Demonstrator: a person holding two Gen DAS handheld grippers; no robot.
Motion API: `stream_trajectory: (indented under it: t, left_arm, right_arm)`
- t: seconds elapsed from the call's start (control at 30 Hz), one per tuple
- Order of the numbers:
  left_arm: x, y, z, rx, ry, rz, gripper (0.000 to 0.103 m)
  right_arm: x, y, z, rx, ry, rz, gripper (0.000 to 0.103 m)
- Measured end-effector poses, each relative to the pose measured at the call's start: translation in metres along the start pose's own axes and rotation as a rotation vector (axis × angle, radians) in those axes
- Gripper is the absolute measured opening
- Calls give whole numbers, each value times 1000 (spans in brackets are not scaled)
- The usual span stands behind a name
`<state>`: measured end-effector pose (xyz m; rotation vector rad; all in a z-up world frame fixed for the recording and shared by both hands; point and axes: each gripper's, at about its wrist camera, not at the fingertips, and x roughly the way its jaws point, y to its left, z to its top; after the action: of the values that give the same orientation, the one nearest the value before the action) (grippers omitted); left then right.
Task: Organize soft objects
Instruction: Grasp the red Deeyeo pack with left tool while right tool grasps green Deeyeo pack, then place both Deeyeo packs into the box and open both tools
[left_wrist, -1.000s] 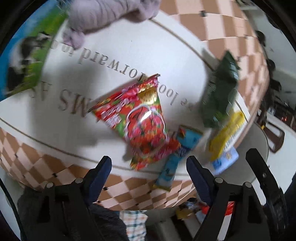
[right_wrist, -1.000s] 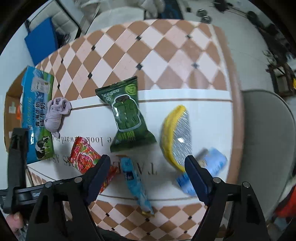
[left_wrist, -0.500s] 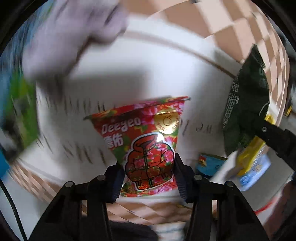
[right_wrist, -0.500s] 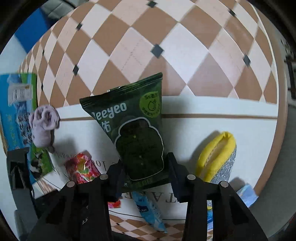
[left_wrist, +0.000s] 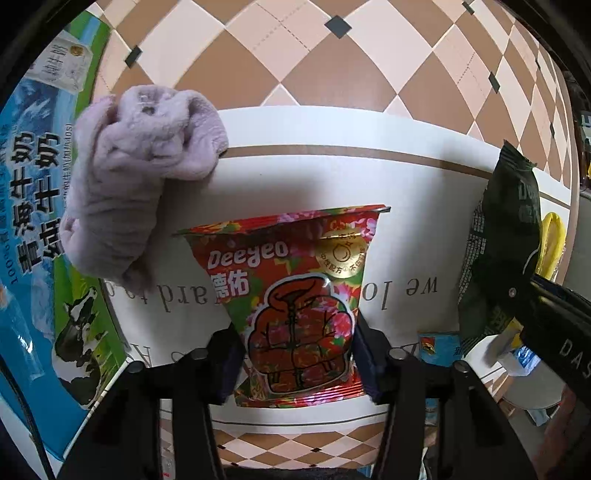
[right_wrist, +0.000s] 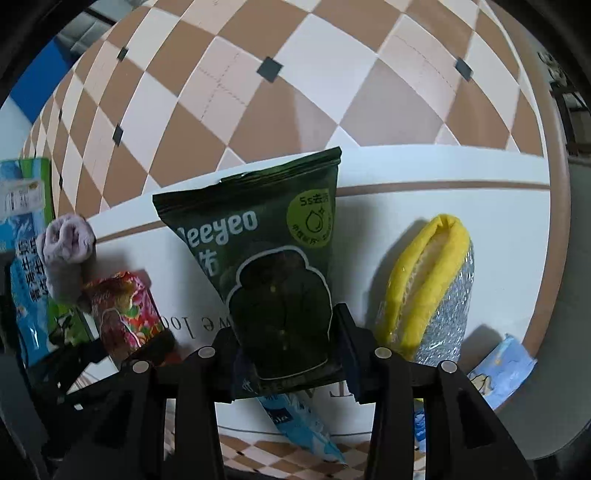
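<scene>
My left gripper (left_wrist: 297, 363) is shut on the lower end of a red flowered Deeyeo packet (left_wrist: 291, 291), which stands upright over the white mat (left_wrist: 295, 177). My right gripper (right_wrist: 290, 356) is shut on the lower end of a dark green Deeyeo packet (right_wrist: 266, 258), also upright. The green packet shows at the right edge of the left wrist view (left_wrist: 506, 243); the red packet shows at the left of the right wrist view (right_wrist: 123, 306). A lilac rolled fleece sock (left_wrist: 140, 181) lies at the mat's left edge.
A blue-green milk bag (left_wrist: 40, 229) lies left of the sock. A yellow and silver scrubbing sponge (right_wrist: 432, 288) lies right of the green packet. A narrow blue packet (right_wrist: 299, 432) and a pale blue packet (right_wrist: 502, 365) lie near the mat's front. The checkered tablecloth (right_wrist: 295, 92) stretches behind.
Both grippers dropped from above the table to the packets and closed: the left on the red packet, the right on the green one. Both packets now stand upright in the jaws.
</scene>
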<state>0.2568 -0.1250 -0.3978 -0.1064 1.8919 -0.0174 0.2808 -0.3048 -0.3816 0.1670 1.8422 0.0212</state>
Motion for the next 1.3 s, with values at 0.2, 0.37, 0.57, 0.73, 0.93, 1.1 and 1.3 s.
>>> stream_trajectory:
  t: [0.2, 0.37, 0.57, 0.73, 0.93, 1.1, 1.3]
  left_arm:
    - [-29, 9, -40, 44, -111, 11, 42]
    - [-87, 30, -89, 93, -233, -58, 42]
    - [-167, 104, -120, 73, -373, -84, 42]
    - [-202, 186, -109, 43, -419, -12, 42]
    - [-199, 286, -64, -11, -375, 120, 42]
    - [-177, 351, -20, -53, -296, 158, 42]
    - [-147, 389, 25, -58, -227, 157, 42]
  right_arm:
    - [-38, 3, -38, 18, -81, 45, 35]
    - [-105, 27, -90, -10, -206, 115, 35]
    - [-170, 97, -134, -81, -306, 189, 35]
    - [-176, 212, -156, -155, -317, 227, 35]
    - [-139, 322, -141, -181, -271, 221, 35]
    - [-93, 382, -118, -171, -209, 157, 35]
    - [-41, 402, -94, -154, -134, 79, 35]
